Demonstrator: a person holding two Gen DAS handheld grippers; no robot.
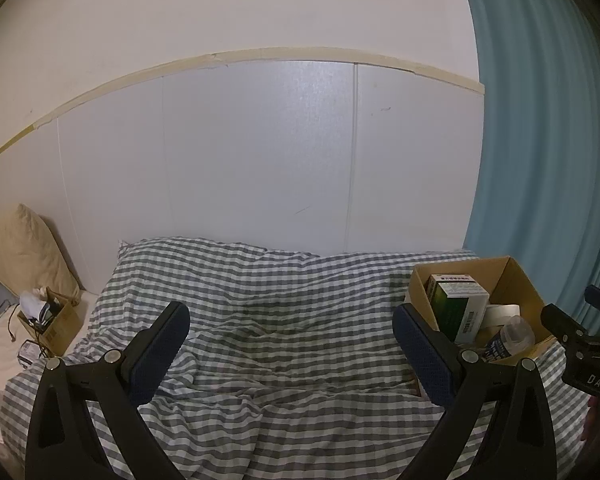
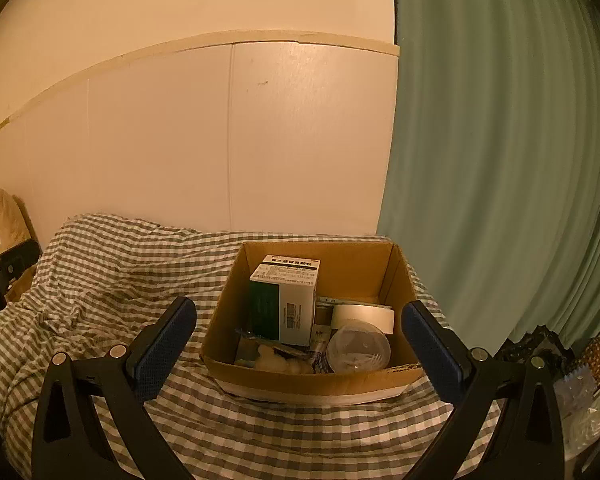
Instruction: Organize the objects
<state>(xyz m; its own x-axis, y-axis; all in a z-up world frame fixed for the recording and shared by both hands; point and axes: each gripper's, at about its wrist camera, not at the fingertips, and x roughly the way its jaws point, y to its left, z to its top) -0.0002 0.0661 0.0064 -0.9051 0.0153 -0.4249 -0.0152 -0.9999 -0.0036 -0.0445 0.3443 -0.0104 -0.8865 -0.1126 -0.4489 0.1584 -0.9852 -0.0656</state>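
Checked duvet (image 1: pixel 284 344) is spreading out under both tongs. The open cardboard box (image 2: pixel 398 280) is sitting on it, just ahead of the right tongs (image 2: pixel 299 340), whose fingers are gaping apart, empty. Inside it: green-and-white carton (image 2: pixel 296 300) standing, tape roll (image 2: pixel 364 314), clear bottle (image 2: pixel 358 352) lying. Left tongs (image 1: pixel 292 350) are gaping too, box off to their right.

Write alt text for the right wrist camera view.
An open cardboard box sits on a gingham-covered bed, holding a green-and-white carton, a tape roll and a clear plastic bottle. The open right gripper frames it.
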